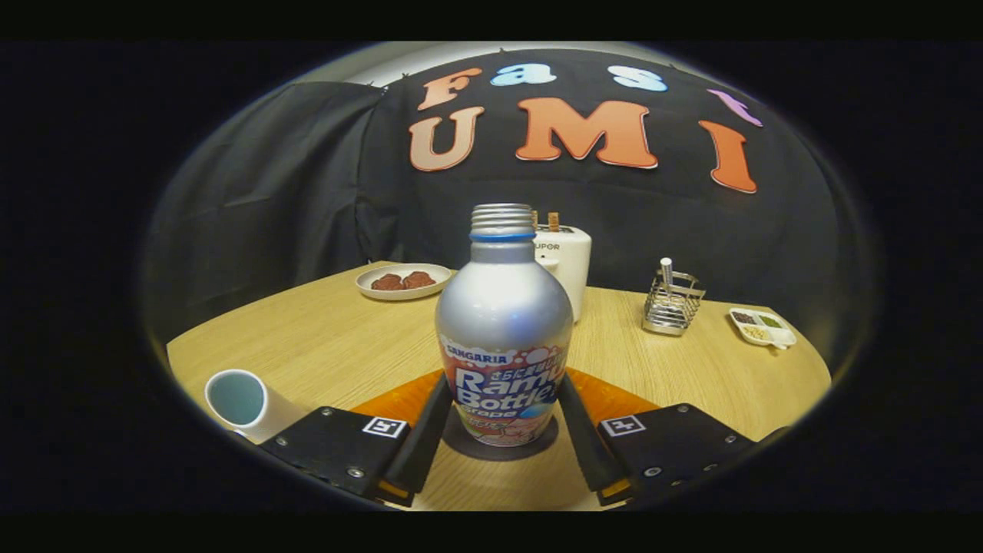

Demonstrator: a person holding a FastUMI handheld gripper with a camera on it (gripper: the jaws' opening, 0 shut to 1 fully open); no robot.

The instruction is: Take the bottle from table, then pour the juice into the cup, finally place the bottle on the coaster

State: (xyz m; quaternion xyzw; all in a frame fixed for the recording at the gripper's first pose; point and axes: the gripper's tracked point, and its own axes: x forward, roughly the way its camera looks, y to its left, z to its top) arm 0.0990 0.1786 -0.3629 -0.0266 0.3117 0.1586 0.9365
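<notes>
Silver aluminium bottle with printed label and bare threaded neck, no cap (503, 322) stands upright between two black fingers (421, 442) of hand-held gripper (503, 438), dead ahead, long axis vertical. Fingers lie along both flanks of bottle's lower part; looks like clenched on it, though real pressing hard to confirm. Bottle base rests on dark round coaster (461, 445), orange mat (614, 399) beneath, on pale wooden bench (322, 346). White cup with blue inside (238, 399) lies left of fingers, near.

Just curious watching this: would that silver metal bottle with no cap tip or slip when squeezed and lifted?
The silver metal bottle looks stiff and smooth, so possibly slippery. The gripper fingers flank its lower body. Its uncapped neck could spill if tilted.
</notes>
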